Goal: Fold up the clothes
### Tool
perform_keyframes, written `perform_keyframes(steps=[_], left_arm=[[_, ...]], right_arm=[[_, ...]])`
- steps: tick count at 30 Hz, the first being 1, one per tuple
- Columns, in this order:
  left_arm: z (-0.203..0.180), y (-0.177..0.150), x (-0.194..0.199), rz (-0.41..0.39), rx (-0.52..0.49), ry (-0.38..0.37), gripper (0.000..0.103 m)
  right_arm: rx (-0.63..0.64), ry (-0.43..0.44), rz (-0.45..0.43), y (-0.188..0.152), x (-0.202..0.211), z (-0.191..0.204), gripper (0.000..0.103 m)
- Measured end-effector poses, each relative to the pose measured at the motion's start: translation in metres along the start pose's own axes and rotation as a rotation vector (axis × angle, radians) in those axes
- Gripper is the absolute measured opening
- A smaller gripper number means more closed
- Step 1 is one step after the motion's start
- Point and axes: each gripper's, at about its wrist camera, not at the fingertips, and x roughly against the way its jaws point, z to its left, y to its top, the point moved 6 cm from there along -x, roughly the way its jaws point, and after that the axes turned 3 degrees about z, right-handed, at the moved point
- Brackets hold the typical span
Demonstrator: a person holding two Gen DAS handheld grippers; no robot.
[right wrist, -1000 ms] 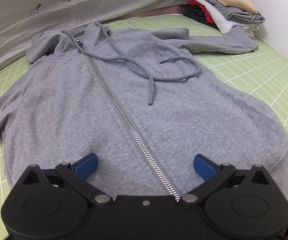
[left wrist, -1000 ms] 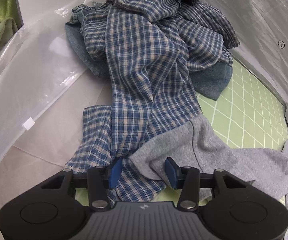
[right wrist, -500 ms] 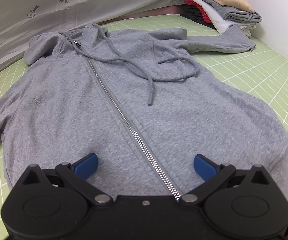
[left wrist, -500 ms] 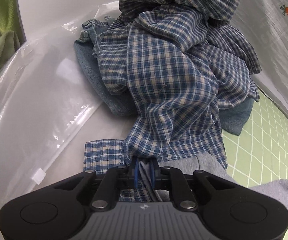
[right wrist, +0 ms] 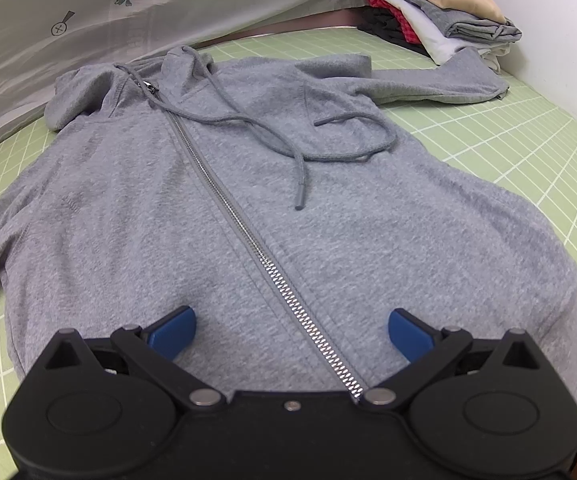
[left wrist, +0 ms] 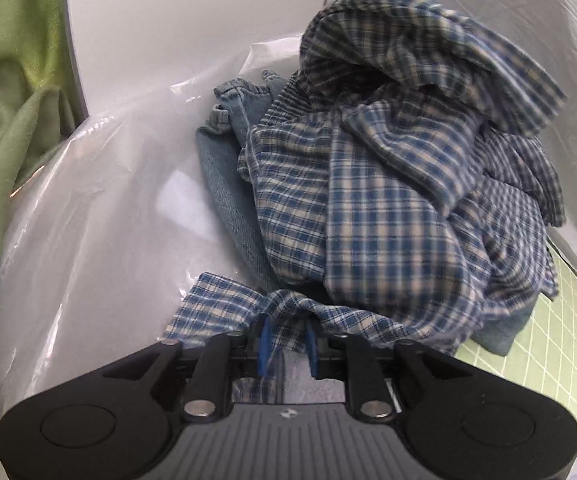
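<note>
The left gripper (left wrist: 288, 342) has its blue pads close together with a bunched fold of the crumpled blue-and-cream checked cotton shirt (left wrist: 388, 216) between them; the jaws are opening slightly at this moment, and the cloth drapes over and around the pads, so the grip looks light, not firmly clamped. Just ahead of the jaws the rest of that shirt rises in a rumpled heap, with a piece of faded blue denim (left wrist: 228, 184) tucked beside it to the left. The heap rests on a sheet of clear, glossy plastic film (left wrist: 88, 216), and a soft green cloth (left wrist: 4, 128) hangs far off to the left. Judging by this, the shirt is being pushed out of the way, probably to clear the working area.

The right gripper (right wrist: 290, 330) hangs with its blue pads wide apart and nothing between them. Directly under and ahead of its jaws lies the light grey zip-front hooded sweatshirt (right wrist: 128, 208), spread flat and face up on the pale green gridded cutting mat (right wrist: 528, 168). Its metal zip (right wrist: 248, 240) runs away from between the jaws toward the hood, and the drawstrings curl loosely across the chest. One sleeve reaches toward a stack of folded garments (right wrist: 440, 16) far ahead to the right. Spread flat like this, the sweatshirt seems ready for its first fold.
</note>
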Motion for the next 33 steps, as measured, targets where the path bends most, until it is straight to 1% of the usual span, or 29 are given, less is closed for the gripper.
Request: perform_keyframes(steps=[1, 3, 5, 8, 11, 13, 14, 17, 19, 21, 23, 25, 27, 28, 29, 31, 33], left_arm=[[-0.002, -0.004, 0.005, -0.002, 0.001, -0.007, 0.03], [-0.006, -0.012, 0.016, -0.005, 0.006, -0.023, 0.04], [-0.009, -0.022, 0.025, 0.002, 0.023, -0.029, 0.04], [-0.014, -0.043, 0.036, 0.045, 0.067, -0.037, 0.04], [-0.019, -0.063, 0.045, 0.088, 0.136, -0.085, 0.04], [-0.022, -0.071, 0.049, 0.103, 0.18, -0.117, 0.04], [-0.024, -0.074, 0.049, 0.112, 0.194, -0.125, 0.04], [-0.029, -0.075, 0.045, 0.144, 0.196, -0.115, 0.04], [-0.029, -0.076, 0.045, 0.149, 0.217, -0.129, 0.041], [-0.027, -0.078, 0.043, 0.147, 0.258, -0.152, 0.044], [-0.023, -0.078, 0.039, 0.146, 0.307, -0.175, 0.045], [-0.018, -0.076, 0.034, 0.142, 0.343, -0.182, 0.045], [-0.017, -0.074, 0.032, 0.132, 0.337, -0.188, 0.042], [-0.018, -0.073, 0.031, 0.127, 0.329, -0.196, 0.036], [-0.018, -0.074, 0.031, 0.123, 0.321, -0.211, 0.013], [-0.018, -0.076, 0.035, 0.105, 0.313, -0.232, 0.012], [-0.018, -0.079, 0.045, 0.079, 0.3, -0.228, 0.011]], right_arm=[[-0.002, -0.002, 0.0, 0.0, 0.0, 0.0, 0.103], [-0.006, -0.004, 0.0, 0.0, 0.0, 0.0, 0.103], [-0.01, -0.006, -0.001, -0.001, 0.0, 0.0, 0.103], [-0.012, -0.006, -0.002, -0.001, 0.0, 0.0, 0.103], [-0.013, -0.005, -0.001, -0.001, 0.0, 0.0, 0.103], [-0.014, -0.005, 0.001, -0.001, 0.0, 0.0, 0.103], [-0.014, -0.004, 0.002, -0.001, 0.0, 0.0, 0.103], [-0.012, 0.0, 0.002, 0.0, -0.001, 0.0, 0.103], [-0.009, 0.003, 0.002, 0.001, -0.001, 0.0, 0.103], [-0.008, 0.006, -0.002, 0.0, -0.001, 0.0, 0.103], [-0.007, 0.007, -0.009, -0.001, 0.0, 0.0, 0.103], [-0.006, 0.007, -0.018, -0.002, 0.0, 0.0, 0.103], [-0.001, 0.011, -0.026, -0.002, 0.001, 0.0, 0.103], [0.002, 0.013, -0.029, -0.002, 0.001, 0.0, 0.103], [0.007, 0.017, -0.032, -0.002, 0.0, 0.0, 0.103], [0.014, 0.023, -0.034, -0.002, 0.0, -0.001, 0.103], [0.02, 0.028, -0.037, -0.002, 0.001, 0.0, 0.103]])
